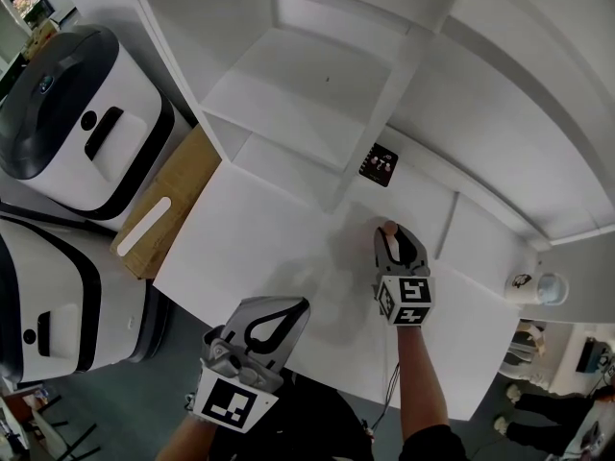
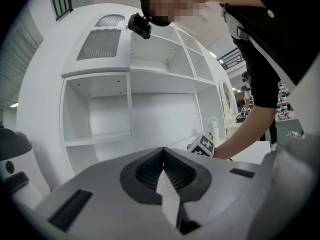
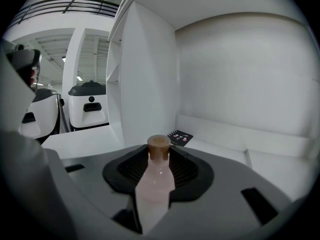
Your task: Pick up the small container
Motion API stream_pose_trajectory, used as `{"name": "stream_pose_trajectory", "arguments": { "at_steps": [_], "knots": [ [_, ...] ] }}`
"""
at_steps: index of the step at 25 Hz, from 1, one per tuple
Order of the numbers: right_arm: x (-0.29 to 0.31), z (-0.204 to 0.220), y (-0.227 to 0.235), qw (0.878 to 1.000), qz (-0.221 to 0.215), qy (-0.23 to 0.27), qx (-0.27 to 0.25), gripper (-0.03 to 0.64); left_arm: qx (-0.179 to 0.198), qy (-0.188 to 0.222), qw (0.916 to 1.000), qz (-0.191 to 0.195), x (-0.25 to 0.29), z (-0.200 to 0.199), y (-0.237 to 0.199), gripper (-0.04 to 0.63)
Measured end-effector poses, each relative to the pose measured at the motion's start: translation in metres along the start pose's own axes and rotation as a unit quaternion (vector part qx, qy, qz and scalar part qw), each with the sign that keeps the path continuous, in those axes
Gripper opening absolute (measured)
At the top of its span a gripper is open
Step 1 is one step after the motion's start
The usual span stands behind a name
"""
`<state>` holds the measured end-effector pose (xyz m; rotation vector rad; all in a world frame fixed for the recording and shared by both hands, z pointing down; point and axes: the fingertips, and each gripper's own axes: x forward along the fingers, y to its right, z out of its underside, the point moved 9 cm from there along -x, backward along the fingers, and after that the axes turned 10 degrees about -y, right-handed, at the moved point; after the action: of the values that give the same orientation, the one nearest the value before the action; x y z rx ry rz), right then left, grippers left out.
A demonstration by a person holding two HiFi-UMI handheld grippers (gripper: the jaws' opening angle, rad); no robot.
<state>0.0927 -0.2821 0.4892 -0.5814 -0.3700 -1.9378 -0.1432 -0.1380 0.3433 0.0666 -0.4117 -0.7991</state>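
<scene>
Right gripper view: small pale-pink translucent bottle with brown cap (image 3: 156, 184) stands upright between the right gripper (image 3: 160, 160)'s closing jaws.
Place: white table (image 1: 269, 248), near back edge, beside white shelf unit (image 1: 365, 133).
Left gripper (image 1: 300, 305): jaws together, empty, farther off.

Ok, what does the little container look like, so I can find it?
Look at the white table before the shelves. There the jaws of the right hand-held gripper are closing round it: a small pale pink bottle with a brown cork, unlike the flat black card nearby.
</scene>
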Motion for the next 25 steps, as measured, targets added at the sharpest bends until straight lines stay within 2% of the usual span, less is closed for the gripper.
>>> {"name": "stream_pose_trajectory", "arguments": {
  "at_steps": [11,25],
  "knots": [
    [-0.025,-0.006,-0.013,1.0,0.01,0.006,-0.025,0.135,0.015,0.021,0.999,0.037,0.007,-0.002,-0.005,0.002],
    [-0.082,-0.023,-0.036,0.999,0.021,0.04,-0.018,0.133,0.033,0.046,0.9954,0.077,0.016,-0.015,-0.008,0.002]
  ]
}}
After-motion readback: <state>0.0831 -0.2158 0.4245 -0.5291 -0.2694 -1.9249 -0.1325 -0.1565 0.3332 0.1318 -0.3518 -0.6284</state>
